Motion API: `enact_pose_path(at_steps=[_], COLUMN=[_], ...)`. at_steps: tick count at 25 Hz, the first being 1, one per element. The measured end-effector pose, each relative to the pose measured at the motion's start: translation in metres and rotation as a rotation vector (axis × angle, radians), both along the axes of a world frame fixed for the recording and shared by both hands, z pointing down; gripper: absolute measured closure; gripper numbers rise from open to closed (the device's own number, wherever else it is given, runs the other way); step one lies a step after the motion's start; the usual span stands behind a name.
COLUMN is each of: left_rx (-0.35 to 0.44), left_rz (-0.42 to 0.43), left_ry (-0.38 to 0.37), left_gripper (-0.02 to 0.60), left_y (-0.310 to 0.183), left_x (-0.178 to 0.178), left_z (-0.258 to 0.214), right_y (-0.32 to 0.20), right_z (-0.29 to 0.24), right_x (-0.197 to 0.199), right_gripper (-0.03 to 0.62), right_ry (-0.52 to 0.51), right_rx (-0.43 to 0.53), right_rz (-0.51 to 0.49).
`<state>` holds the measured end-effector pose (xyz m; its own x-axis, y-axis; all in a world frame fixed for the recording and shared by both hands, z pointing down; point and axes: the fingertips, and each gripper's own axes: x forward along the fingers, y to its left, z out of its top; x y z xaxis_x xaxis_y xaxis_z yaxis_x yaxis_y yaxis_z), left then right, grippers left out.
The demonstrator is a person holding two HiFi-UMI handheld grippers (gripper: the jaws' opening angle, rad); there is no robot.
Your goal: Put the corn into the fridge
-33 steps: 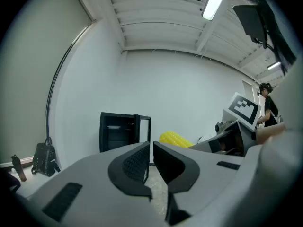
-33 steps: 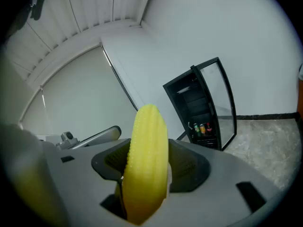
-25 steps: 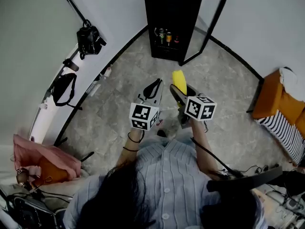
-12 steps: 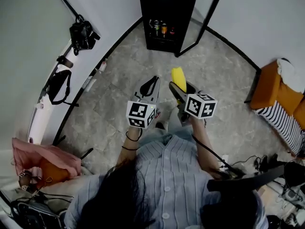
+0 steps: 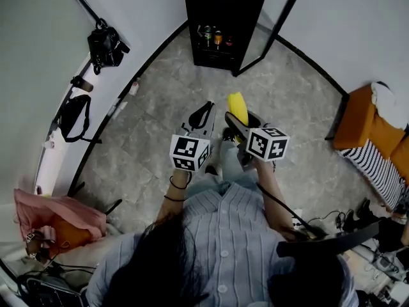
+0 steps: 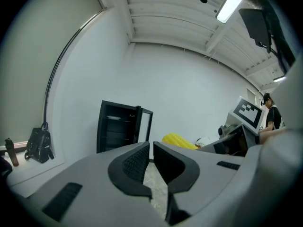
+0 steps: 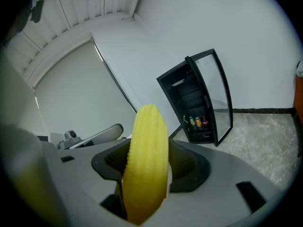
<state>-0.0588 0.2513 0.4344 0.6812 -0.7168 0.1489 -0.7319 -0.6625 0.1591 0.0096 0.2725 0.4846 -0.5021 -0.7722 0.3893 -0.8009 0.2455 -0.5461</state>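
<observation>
The corn [image 5: 238, 107] is a plain yellow cob with fine rows of kernels and a rounded tip. It stands clamped between the jaws of the right tool [image 5: 241, 121], its tip rising past them, in the air above the floor and well short of the fridge [image 5: 223, 15]. Just left of it, the left tool [image 5: 205, 107] has its jaws drawn together to a thin slit with nothing between them.

The floor [image 5: 153, 139] is grey mottled stone tile, bounded by pale walls. At the far left a black bag [image 5: 105, 45] hangs on the wall, and a pink cloth [image 5: 54, 210] lies near. The black fridge stands at the far middle with its glass door [image 5: 281, 24] swung open to the right. An orange seat [image 5: 367, 130] is at the right.

Only the head view shows the bag, cloth and seat. The left gripper view alone shows the ceiling with a strip light [image 6: 229, 8]. The right gripper view shows the cans [image 7: 198, 122] on the fridge's lowest shelf most clearly.
</observation>
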Motion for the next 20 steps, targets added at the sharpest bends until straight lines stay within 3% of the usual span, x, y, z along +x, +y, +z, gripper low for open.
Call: enact_pose_path(at_steps=[11, 20], left_rx=[-0.058, -0.105], left_rz=[-0.057, -0.07], left_ry=[0.034, 0.0], left_gripper=[0.563, 0.562], left_y=[-0.106, -0.168], left_x=[0.014, 0.039], left_z=[0.004, 0.014], right_y=[-0.1, -0.17], right_z=[0.012, 0.017], right_x=[0.024, 0.044], right_gripper=[0.349, 0.349], right_ry=[0.001, -0.013], right_rx=[-0.063, -0.098], right_rz=[-0.036, -0.073])
